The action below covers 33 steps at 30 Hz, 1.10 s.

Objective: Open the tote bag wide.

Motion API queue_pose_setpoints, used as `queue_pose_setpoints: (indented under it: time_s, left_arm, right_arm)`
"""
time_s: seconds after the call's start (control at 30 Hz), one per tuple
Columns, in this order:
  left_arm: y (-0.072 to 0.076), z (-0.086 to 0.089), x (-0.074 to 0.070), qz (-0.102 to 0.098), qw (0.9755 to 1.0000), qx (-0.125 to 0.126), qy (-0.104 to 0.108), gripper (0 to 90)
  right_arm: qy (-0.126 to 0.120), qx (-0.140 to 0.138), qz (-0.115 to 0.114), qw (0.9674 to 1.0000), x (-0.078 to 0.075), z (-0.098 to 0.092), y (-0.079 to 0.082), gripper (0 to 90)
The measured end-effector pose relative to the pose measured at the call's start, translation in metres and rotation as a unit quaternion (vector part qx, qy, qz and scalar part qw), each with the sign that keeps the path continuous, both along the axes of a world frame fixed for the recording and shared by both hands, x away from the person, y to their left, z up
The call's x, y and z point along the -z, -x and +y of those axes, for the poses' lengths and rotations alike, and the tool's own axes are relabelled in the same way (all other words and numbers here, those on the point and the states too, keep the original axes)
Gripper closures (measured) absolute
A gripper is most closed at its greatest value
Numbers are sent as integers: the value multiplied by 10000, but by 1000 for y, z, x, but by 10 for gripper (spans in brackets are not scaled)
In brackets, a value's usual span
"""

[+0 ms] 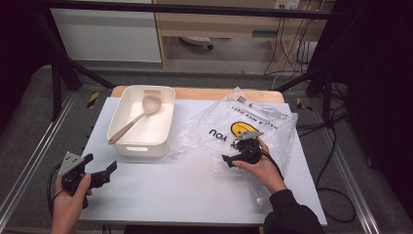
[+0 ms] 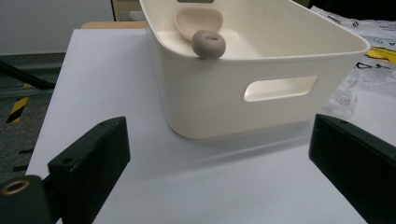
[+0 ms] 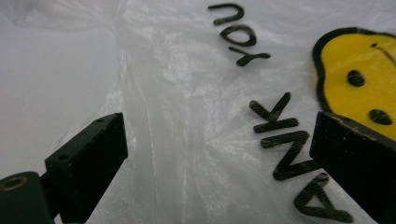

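Note:
A cream plastic bin (image 1: 144, 148) stands at the back left of the white table (image 1: 185, 190). A beige spoon (image 1: 141, 115) lies in it, its handle end (image 2: 208, 44) resting on the bin's near rim (image 2: 261, 58). A clear plastic bag (image 1: 265, 119) with a yellow smiley and black lettering lies crumpled to the bin's right. My right gripper (image 1: 230, 151) hovers low over the bag (image 3: 187, 93), open, its jaws wide apart and nothing pinched between them. At the table's front left, my left gripper (image 1: 101, 165) is open and points at the bin's handle cut-out (image 2: 279, 87).
The table sits inside a black metal frame (image 1: 63, 63), with grey floor mats on either side. Cables (image 1: 336, 161) trail off the right edge. White cabinets and a wooden shelf stand behind. Bare tabletop lies between the two grippers.

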State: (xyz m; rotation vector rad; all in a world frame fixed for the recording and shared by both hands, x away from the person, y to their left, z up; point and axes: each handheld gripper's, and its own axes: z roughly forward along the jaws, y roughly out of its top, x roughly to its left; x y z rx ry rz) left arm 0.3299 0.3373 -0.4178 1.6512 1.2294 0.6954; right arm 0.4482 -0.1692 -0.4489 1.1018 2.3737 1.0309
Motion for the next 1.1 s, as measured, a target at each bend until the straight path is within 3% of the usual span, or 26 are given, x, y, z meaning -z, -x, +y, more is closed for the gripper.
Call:
queue_pose_setpoints:
  time_s: [0.2,0.33,0.47,0.6,0.83,0.97,1.1]
  left_arm:
    - [0,-1,0,-3,10000,6,3,47]
    - [0,-1,0,-5,10000,8,3,47]
    - [0,-1,0,5,10000,5,-2,47]
    - [-1,-1,1,16,10000,-3,-4,47]
    - [0,1,0,2,10000,-38,-9,47]
    - [1,1,-2,-50,10000,-31,19,47]
    - [2,1,-4,-100,9999,-27,56,49]
  right_arm:
    - [203,-50,114,9997,12,9,0,26]
    - [140,66,65,9999,12,8,-2,65]
    - [49,215,-9,9998,10,1,-5,242]
    - [-60,401,-115,9991,9,-5,-8,520]
    - [-181,593,-176,9979,10,-4,-13,858]
    - [-253,703,-118,9971,6,-3,-13,900]
    - [-528,788,-159,9954,-8,-5,-6,900]
